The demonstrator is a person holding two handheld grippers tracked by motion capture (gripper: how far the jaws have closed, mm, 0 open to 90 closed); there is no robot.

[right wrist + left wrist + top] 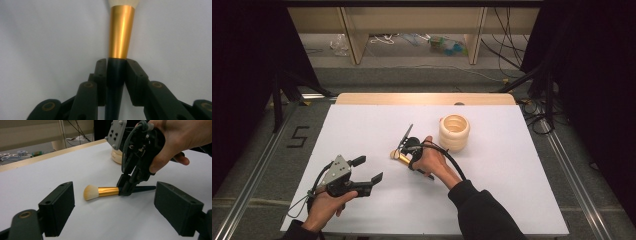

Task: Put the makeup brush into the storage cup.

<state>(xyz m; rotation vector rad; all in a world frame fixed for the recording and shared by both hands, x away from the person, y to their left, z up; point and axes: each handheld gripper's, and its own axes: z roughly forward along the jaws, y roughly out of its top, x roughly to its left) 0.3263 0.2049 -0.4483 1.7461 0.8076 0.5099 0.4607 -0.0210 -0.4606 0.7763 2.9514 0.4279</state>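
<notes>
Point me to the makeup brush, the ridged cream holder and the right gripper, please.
makeup brush (108,191): left gripper view, on its gold ferrule.
ridged cream holder (454,133): high view, on its outer wall.
right gripper (115,75): right gripper view, midway between its fingertips, shut on the brush's dark handle.

Right gripper (404,156) clamps brush (398,156); left gripper (368,170) open, apart.

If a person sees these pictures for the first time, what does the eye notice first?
First, the makeup brush with gold ferrule and pale bristles, lying mid-table, its dark handle clamped by the right tool. Behind it stands a cream ribbed ring-shaped holder. The left tool hovers open at the near left.
</notes>
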